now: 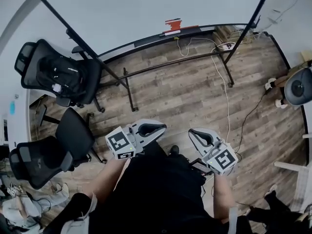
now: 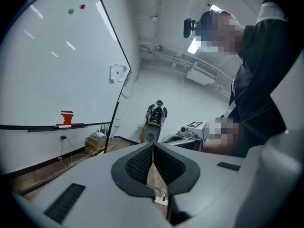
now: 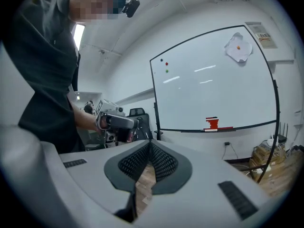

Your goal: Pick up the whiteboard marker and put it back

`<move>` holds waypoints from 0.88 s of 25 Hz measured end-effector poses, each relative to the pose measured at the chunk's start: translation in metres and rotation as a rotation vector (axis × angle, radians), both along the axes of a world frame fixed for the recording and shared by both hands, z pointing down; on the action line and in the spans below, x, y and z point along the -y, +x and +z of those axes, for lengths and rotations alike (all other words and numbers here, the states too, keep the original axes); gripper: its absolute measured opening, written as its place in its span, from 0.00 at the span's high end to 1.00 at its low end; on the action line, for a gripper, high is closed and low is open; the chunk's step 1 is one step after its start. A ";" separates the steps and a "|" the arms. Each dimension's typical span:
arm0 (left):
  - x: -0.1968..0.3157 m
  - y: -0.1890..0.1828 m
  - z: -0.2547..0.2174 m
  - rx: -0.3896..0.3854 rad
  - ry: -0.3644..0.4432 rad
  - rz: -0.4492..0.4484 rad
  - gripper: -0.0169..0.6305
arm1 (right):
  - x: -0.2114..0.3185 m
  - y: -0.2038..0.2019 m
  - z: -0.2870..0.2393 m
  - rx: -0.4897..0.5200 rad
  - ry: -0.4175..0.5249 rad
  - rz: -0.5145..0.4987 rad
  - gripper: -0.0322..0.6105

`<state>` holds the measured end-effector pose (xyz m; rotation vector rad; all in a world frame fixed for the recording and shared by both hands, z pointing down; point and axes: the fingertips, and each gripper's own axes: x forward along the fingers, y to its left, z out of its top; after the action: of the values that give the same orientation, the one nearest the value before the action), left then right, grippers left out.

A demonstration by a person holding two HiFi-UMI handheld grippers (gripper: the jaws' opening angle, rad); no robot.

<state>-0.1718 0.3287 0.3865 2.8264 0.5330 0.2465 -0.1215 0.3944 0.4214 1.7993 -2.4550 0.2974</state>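
Left gripper point(image 1: 162, 128), right gripper point(image 1: 193, 131) side by side (jaws together).

I log wood-plank floor point(image 1: 185, 96) across the centre of my head view. Upper left: one black office chair point(image 1: 29, 57) with a black backpack point(image 1: 63, 74) on its seat. Two more black chairs sit below it, one at mid left point(image 1: 73, 133) and one at lower left point(image 1: 34, 162). A white cable point(image 1: 222, 82) trails down the floor at centre right. Near its upper end lies a power strip point(image 1: 225, 46). Cardboard boxes point(image 1: 229, 33) sit top right. A red eraser point(image 1: 173, 24) shows top centre. Another person point(image 1: 292, 84) is at the right edge.
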 end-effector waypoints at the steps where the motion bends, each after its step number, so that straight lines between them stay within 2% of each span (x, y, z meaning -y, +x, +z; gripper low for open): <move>1: 0.005 0.003 0.003 0.010 -0.003 -0.007 0.94 | 0.006 0.003 0.001 -0.004 0.001 -0.013 0.92; 8: 0.064 0.041 0.021 0.007 -0.041 -0.045 0.94 | 0.065 0.031 0.019 -0.001 -0.036 -0.061 0.92; 13: 0.119 0.087 0.018 -0.040 -0.086 -0.017 0.94 | 0.115 0.075 0.011 -0.022 -0.071 -0.024 0.92; 17: 0.164 0.124 0.002 -0.075 -0.073 0.023 0.94 | 0.168 0.111 -0.004 -0.037 -0.068 0.001 0.92; 22: 0.217 0.147 0.003 -0.089 -0.036 0.049 0.94 | 0.230 0.140 -0.013 -0.058 -0.055 0.039 0.92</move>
<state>-0.0245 0.1114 0.3898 2.8021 0.6197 0.1193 0.0188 0.1639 0.4080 1.8089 -2.3523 0.3073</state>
